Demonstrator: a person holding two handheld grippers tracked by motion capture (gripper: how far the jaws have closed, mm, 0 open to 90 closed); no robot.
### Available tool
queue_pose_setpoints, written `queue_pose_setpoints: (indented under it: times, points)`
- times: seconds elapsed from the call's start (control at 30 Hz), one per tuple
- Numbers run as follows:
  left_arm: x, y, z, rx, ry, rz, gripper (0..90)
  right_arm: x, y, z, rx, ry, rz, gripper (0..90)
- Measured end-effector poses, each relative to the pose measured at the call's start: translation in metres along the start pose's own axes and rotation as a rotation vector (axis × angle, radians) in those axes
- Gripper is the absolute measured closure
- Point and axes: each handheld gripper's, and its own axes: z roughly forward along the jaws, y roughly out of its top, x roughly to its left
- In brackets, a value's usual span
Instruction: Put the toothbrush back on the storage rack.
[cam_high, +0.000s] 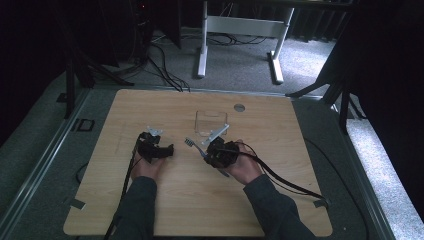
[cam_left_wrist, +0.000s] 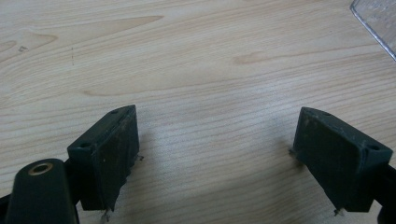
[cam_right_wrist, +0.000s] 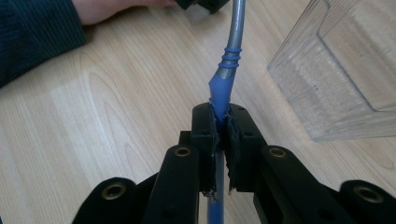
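Observation:
A toothbrush (cam_high: 192, 144) with a blue and grey handle (cam_right_wrist: 229, 60) is clamped by its blue part in my right gripper (cam_high: 207, 157), (cam_right_wrist: 220, 114). Its bristle head points left and away, just above the wooden table (cam_high: 175, 200). A clear plastic container (cam_high: 211, 122), (cam_right_wrist: 336, 70) stands just beyond and to the right of that gripper. My left gripper (cam_high: 157, 144), (cam_left_wrist: 217, 116) rests low over bare wood left of the toothbrush. Its jaws stand wide apart with nothing between them. A corner of the container (cam_left_wrist: 378, 18) shows at the top right of the left gripper view.
A round grommet hole (cam_high: 239, 107) sits near the table's far edge. Beyond the table are white desk legs (cam_high: 202, 45), floor cables (cam_high: 165, 65) and dark stand legs at both sides. The person's left sleeve (cam_right_wrist: 32, 32) lies across the right gripper view's top left.

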Motion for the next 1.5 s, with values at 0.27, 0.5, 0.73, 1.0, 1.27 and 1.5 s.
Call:
queue_pose_setpoints:
  times: [0.27, 0.5, 0.73, 1.0, 1.27, 1.5]
  points:
    - [0.0, 0.0, 0.0, 0.0, 0.0, 0.0, 14.5, -0.002, 0.001, -0.004, -0.045, -0.008, 0.016, 82.9]
    - [0.0, 0.0, 0.0, 0.0, 0.0, 0.0, 14.5, -0.004, 0.002, -0.008, -0.078, -0.02, 0.028, 82.8]
    - [0.0, 0.0, 0.0, 0.0, 0.0, 0.0, 14.5, -0.005, 0.003, -0.012, -0.111, -0.026, 0.043, 82.8]
    - [0.0, 0.0, 0.0, 0.0, 0.0, 0.0, 14.5, -0.006, 0.003, -0.012, -0.128, -0.031, 0.051, 82.9]
    - [0.0, 0.0, 0.0, 0.0, 0.0, 0.0, 14.5, -0.008, 0.004, -0.014, -0.157, -0.037, 0.064, 82.8]
    - [0.0, 0.0, 0.0, 0.0, 0.0, 0.0, 14.5, -0.008, 0.004, -0.015, -0.182, -0.034, 0.072, 82.8]
